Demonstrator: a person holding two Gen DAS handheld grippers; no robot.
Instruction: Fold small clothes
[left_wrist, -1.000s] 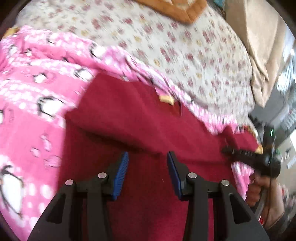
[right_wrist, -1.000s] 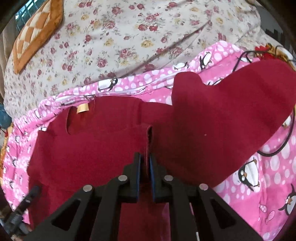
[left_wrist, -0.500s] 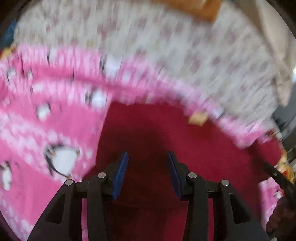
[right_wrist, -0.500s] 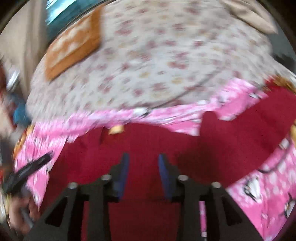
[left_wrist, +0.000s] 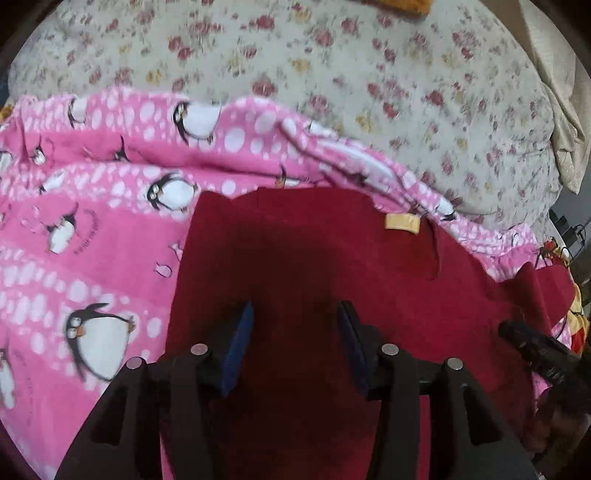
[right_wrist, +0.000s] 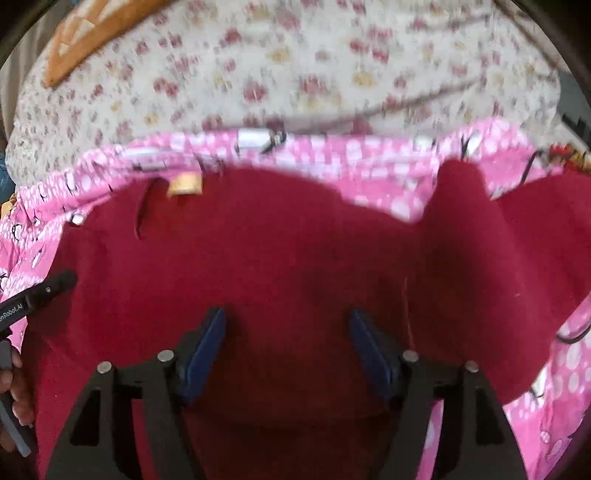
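On the bed, a dark red garment (left_wrist: 303, 266) lay spread over a pink penguin blanket (left_wrist: 96, 236), with a floral sheet (left_wrist: 332, 85) beyond it. Its yellow label (left_wrist: 402, 223) sat near the far edge, beside a short slit in the cloth. In the right wrist view one sleeve (right_wrist: 517, 258) reached out to the right, lying flat, not yet folded in.

The left gripper (left_wrist: 295, 332) hovered low over the middle of the garment, jaws spread and holding nothing. The right gripper (right_wrist: 288, 339) hung over the cloth too, its jaws spread wider and likewise empty. Each tool pointed forward and slightly down toward the far edge, and each showed at the border of the other's view, so they stood side by side with the garment between and beneath them. A bit of the person's hand (right_wrist: 14, 391) was visible on the left tool's handle.

I judged this to be a pause between folds: the body lay fairly smooth, nothing was gripped, and the outstretched sleeve looked like the next thing to deal with. That would call for the right gripper to travel out to the sleeve, close on its edge, and carry it across the body, while the left one steadied the cloth so the soft fleece did not drag along.
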